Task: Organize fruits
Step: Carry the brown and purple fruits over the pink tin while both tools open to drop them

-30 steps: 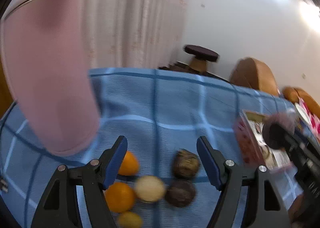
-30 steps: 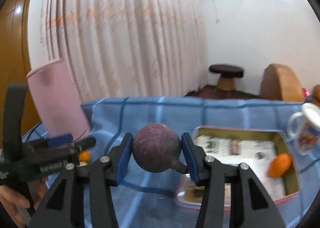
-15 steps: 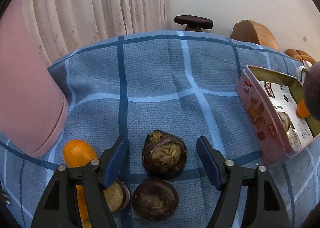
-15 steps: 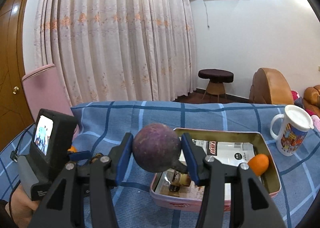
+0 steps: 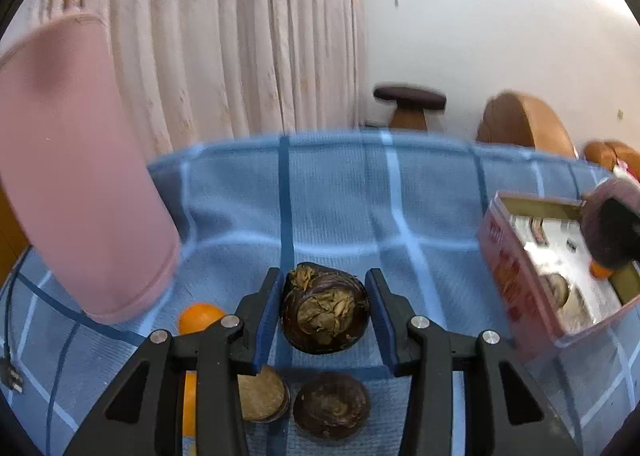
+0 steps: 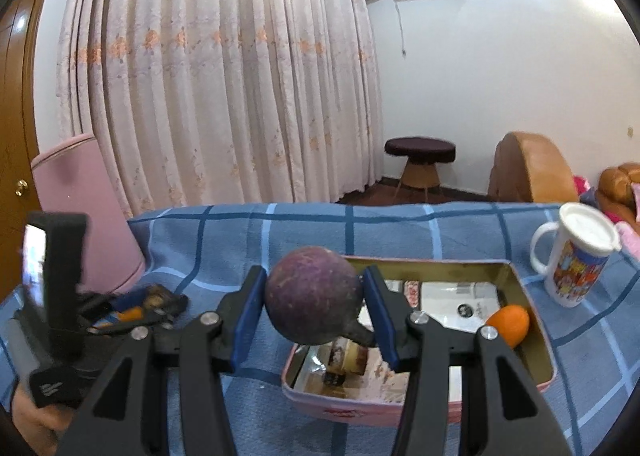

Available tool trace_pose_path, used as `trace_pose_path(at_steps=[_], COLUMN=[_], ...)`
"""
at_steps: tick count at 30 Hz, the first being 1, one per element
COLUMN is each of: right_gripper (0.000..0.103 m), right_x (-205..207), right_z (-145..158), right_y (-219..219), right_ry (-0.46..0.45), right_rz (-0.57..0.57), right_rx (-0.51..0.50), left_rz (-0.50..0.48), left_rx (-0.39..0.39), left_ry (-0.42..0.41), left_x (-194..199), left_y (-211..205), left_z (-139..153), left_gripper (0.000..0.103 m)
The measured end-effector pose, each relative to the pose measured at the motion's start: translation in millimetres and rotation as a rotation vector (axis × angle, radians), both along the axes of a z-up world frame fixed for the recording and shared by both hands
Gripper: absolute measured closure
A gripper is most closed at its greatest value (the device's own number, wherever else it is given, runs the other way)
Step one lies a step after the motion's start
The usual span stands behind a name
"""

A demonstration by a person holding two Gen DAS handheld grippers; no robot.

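Observation:
In the left wrist view my left gripper (image 5: 322,276) is closing its jaws on a dark brown mangosteen (image 5: 324,310) that lies on the blue checked cloth (image 5: 340,196), and both blue pads (image 5: 266,308) meet its sides. Just in front of it lie another dark mangosteen (image 5: 332,410), a tan round fruit (image 5: 262,396) and two oranges (image 5: 200,318). My right gripper (image 6: 314,272) is shut on a round purple fruit (image 6: 314,296) held over the near left corner of the pink tin (image 6: 538,320). An orange (image 6: 508,326) lies inside the tin.
A pink padded chair back (image 5: 72,176) rises at the cloth's left edge. A lidded printed mug (image 6: 576,256) stands to the right of the tin. Beyond the table are curtains, a dark stool (image 6: 420,148) and brown seats. A black cable (image 5: 12,336) runs at the far left.
My left gripper moved forward and down around the upper dark mangosteen and its jaws narrowed from wide apart to its sides. The right gripper kept its purple fruit, coming to hang over the tin.

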State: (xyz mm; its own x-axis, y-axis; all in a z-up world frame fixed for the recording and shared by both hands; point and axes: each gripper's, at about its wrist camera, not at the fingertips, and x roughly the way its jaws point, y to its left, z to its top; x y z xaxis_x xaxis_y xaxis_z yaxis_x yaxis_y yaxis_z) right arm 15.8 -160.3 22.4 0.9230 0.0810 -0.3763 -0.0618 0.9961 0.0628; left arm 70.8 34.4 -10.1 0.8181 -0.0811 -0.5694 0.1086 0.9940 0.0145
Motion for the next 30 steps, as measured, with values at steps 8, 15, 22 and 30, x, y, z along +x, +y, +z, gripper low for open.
trace_pose_path(at_steps=[8, 15, 22, 30], right_gripper=[0.051, 0.051, 0.051, 0.051], right_x=[-3, -8, -12, -13], right_z=[2, 0, -2, -2], right_y=[-14, -32, -56, -85], right_ry=[-0.015, -0.01, -0.01, -0.014], right_rz=[-0.036, -0.058, -0.083, -0.119], right_rx=[0.008, -0.005, -0.012, -0.012], left_rz=[-0.004, -0.019, -0.028, -0.03], left_rx=[-0.01, -0.003, -0.002, -0.023], left_ry=[-0.088, -0.114, -0.115, -0.133], left_x=[-23, -35, -40, -41], left_y=[-21, -44, -63, -80], left_z=[9, 13, 14, 19], left_gripper=[0.059, 0.059, 0.059, 0.059])
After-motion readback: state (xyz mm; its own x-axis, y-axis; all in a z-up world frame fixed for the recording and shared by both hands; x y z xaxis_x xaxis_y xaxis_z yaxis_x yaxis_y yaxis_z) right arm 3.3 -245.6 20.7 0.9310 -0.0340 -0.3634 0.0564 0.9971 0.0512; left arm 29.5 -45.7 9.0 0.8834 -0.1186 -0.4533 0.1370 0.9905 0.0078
